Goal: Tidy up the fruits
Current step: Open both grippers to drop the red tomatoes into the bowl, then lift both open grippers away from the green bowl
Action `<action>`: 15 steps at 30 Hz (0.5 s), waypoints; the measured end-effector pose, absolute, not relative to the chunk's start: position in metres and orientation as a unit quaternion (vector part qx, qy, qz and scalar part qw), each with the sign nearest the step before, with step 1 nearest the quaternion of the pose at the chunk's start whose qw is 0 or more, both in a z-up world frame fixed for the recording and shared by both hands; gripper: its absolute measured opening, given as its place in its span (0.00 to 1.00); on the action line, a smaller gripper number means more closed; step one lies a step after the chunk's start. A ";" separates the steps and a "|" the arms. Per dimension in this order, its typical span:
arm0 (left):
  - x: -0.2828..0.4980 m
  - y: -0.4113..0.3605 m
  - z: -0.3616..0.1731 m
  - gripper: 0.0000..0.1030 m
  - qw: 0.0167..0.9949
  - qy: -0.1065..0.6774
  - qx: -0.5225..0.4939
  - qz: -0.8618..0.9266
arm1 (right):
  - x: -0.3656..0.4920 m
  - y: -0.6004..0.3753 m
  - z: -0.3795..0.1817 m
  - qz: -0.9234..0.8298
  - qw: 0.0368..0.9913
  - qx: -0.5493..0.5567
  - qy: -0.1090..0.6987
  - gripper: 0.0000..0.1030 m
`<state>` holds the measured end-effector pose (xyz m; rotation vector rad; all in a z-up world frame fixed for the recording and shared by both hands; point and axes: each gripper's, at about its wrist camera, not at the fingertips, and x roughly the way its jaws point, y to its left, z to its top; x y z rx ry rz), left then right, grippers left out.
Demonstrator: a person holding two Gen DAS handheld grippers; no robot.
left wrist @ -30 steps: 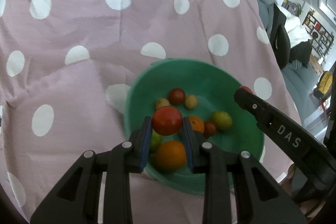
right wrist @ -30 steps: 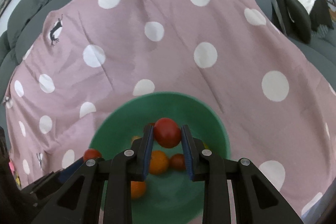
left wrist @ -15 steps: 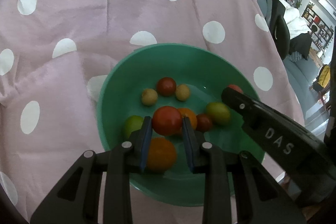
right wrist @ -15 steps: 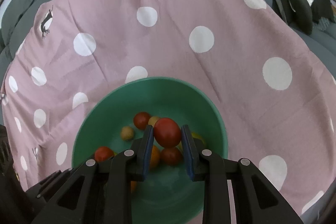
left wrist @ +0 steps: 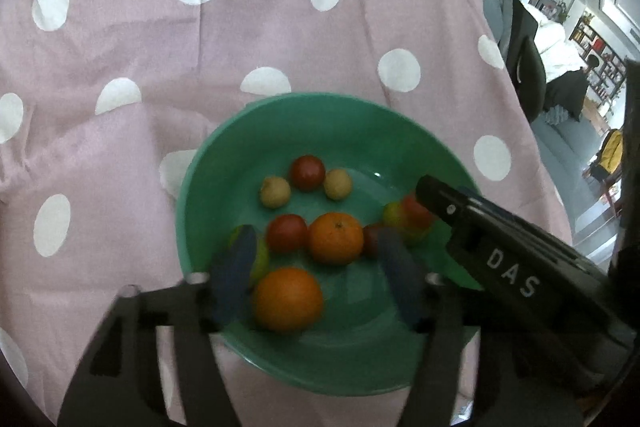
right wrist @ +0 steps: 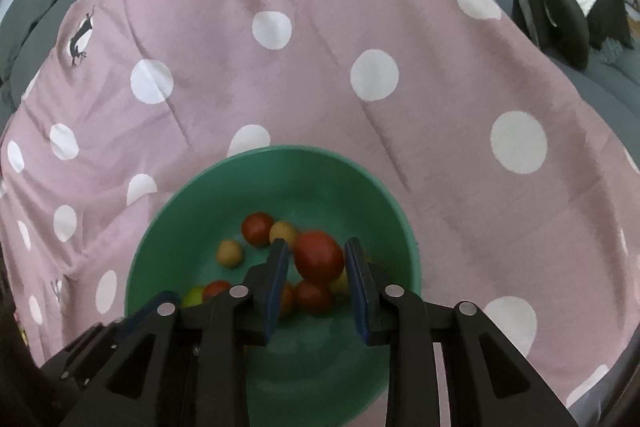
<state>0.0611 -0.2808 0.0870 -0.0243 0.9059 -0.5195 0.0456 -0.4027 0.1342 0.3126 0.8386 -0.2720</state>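
Pink polka-dot blanket [left wrist: 280, 39] spread over the sofa, green bowl [left wrist: 248, 155] on it near its front edge. Left claw [left wrist: 316, 267] gapes wide over the bowl, nothing held, oranges [left wrist: 288, 299] below. Right claw [right wrist: 318, 267] has its pads apart around a red tomato [right wrist: 319, 257]; contact unclear.

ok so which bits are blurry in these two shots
Left wrist view: the left tongs are smeared by motion blur, while the orange in the green bowl is fairly sharp. Right wrist view: the right tongs are crisp, the red tomato between them soft.
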 end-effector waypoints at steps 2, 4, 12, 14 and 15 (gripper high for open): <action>0.059 -0.278 0.091 0.73 0.869 0.429 -0.010 -0.247 | 0.044 -0.403 0.136 -0.130 0.894 0.151 0.402 0.43; 0.057 -0.275 0.096 0.76 0.872 0.426 -0.008 -0.242 | 0.042 -0.402 0.139 -0.131 0.896 0.147 0.397 0.50; 0.041 -0.255 0.122 0.96 0.896 0.389 -0.001 -0.214 | 0.026 -0.398 0.167 -0.134 0.913 0.138 0.361 0.53; 0.038 -0.250 0.128 0.99 0.900 0.382 -0.003 -0.209 | 0.022 -0.397 0.173 -0.135 0.916 0.135 0.352 0.58; 0.037 -0.247 0.131 0.99 0.901 0.378 -0.005 -0.211 | 0.021 -0.396 0.175 -0.137 0.918 0.133 0.348 0.59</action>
